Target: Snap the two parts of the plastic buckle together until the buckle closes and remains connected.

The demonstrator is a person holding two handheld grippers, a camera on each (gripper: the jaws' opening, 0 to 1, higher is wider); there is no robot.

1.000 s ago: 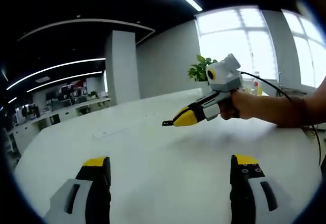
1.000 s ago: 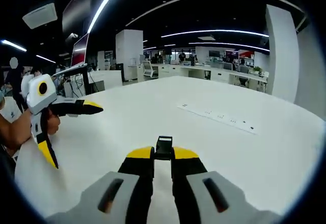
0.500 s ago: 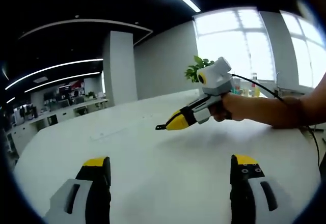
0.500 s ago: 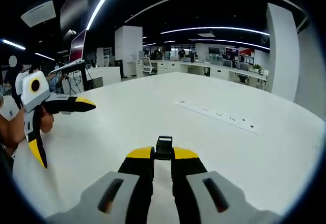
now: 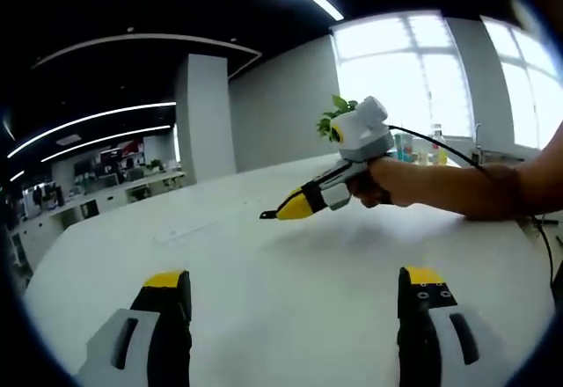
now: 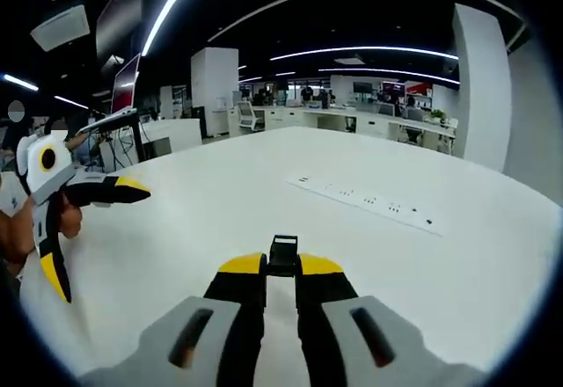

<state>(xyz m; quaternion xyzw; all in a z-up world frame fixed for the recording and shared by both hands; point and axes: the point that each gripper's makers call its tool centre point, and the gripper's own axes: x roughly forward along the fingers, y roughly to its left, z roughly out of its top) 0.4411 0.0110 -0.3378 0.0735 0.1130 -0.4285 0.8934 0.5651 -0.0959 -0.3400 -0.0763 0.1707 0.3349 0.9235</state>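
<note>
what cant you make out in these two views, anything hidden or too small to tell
- Black buckle part in the right gripper, right gripper view: the shut jaws cover its lower end, and its clip shape is too small to tell.
- Same buckle part, left gripper view: only a tiny dark tip.
- White strip on the table, right gripper view: its dark marks are too small to read.
- Left gripper, left gripper view: jaws wide apart, nothing between them.

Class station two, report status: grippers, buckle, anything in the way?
Right gripper shut on black buckle part, above the white table. Left gripper open, holding nothing. Nothing in the way.
</note>
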